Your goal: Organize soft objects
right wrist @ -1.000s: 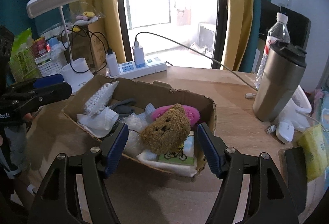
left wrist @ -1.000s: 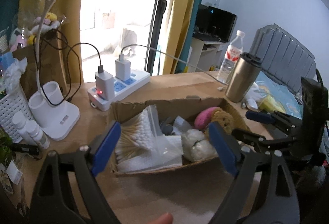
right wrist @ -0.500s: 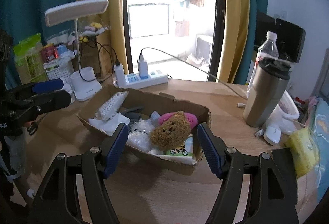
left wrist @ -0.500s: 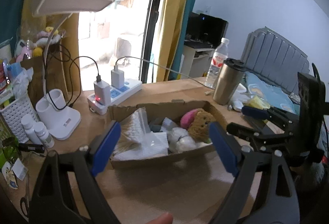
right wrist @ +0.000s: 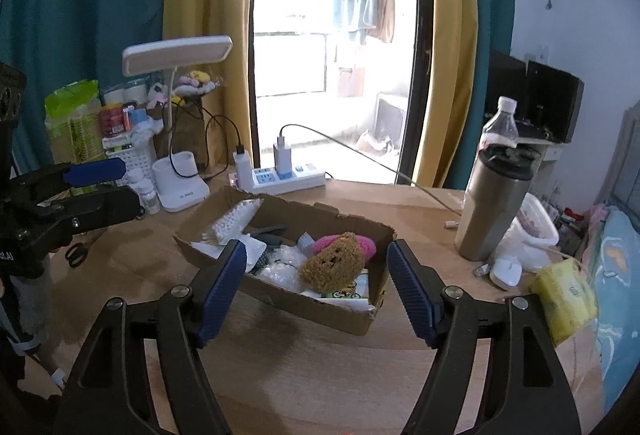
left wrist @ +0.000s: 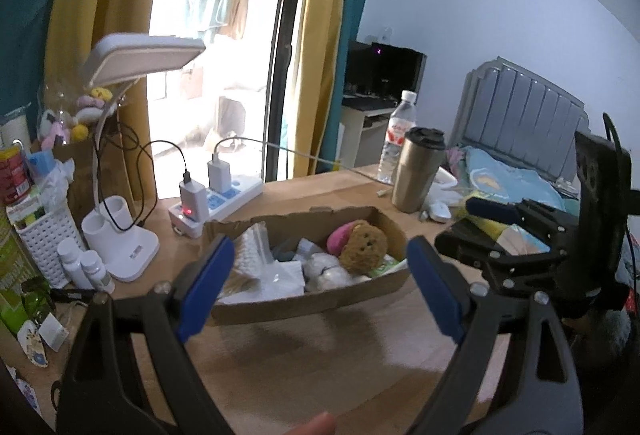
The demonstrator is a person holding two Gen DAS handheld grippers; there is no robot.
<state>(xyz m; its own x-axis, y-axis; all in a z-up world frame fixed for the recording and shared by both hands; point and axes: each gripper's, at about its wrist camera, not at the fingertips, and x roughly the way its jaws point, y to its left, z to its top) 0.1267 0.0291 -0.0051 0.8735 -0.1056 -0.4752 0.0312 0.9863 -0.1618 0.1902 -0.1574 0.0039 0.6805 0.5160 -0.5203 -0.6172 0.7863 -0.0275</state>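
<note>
A shallow cardboard box (left wrist: 320,301) (right wrist: 288,301) sits mid-table. In it lie a brown plush sponge with a face (left wrist: 363,245) (right wrist: 334,263), a pink soft item (left wrist: 338,237) (right wrist: 362,243), a bag of cotton swabs (left wrist: 250,249) (right wrist: 236,217), white tissues and clear plastic-wrapped things. My left gripper (left wrist: 320,283) is open and empty, held back from the box's near side. My right gripper (right wrist: 316,287) is open and empty, also short of the box. Each gripper shows in the other's view, the right one (left wrist: 500,231) and the left one (right wrist: 80,187).
A white desk lamp (left wrist: 120,247), a power strip with chargers (left wrist: 224,195), a white basket and small bottles (left wrist: 80,267) stand left. A steel tumbler (right wrist: 492,203), a water bottle (left wrist: 398,139), a white mouse (right wrist: 506,271) and a yellow tissue pack (right wrist: 564,299) are right.
Both grippers have pulled back and up from the box, which now looks smaller and farther away. Both stayed open and empty.
</note>
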